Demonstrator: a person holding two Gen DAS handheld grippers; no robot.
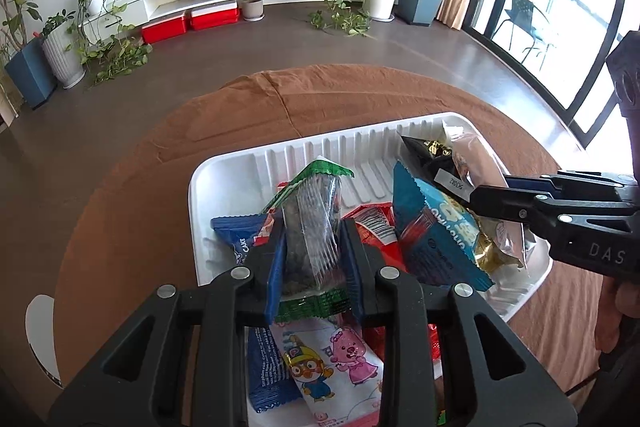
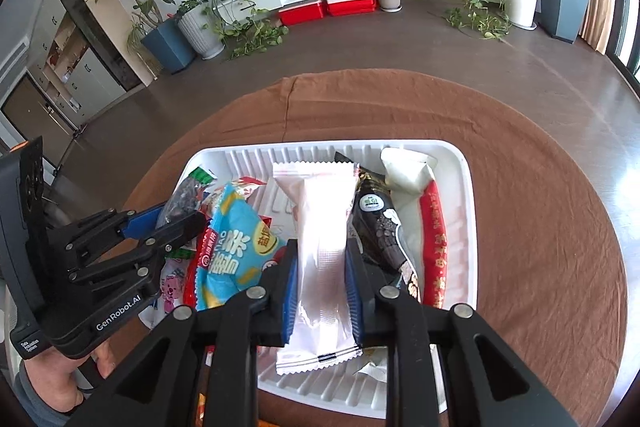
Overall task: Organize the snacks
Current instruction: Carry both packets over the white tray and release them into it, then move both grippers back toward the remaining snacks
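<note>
Left gripper [image 1: 312,247] clamps a green-edged clear snack packet [image 1: 312,227], held over the left side of the white ribbed tray [image 2: 460,163]. Below and between – blue cake packet [image 1: 240,239], cartoon-print pouch [image 1: 328,359], light-blue snack bag [image 2: 236,247], all already in the tray. Right gripper [image 2: 322,275] pinches a pale pink sachet [image 2: 320,251] above mid-tray; black pouch [image 2: 380,227] and red-edged pack [image 2: 434,235] lie to its right. Most snacks appear binned – the two held ones are not yet placed.

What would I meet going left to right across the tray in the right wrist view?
left gripper → light blue packet → pale pink packet in the right gripper → black pouch → red strip packet → white tray rim.
</note>
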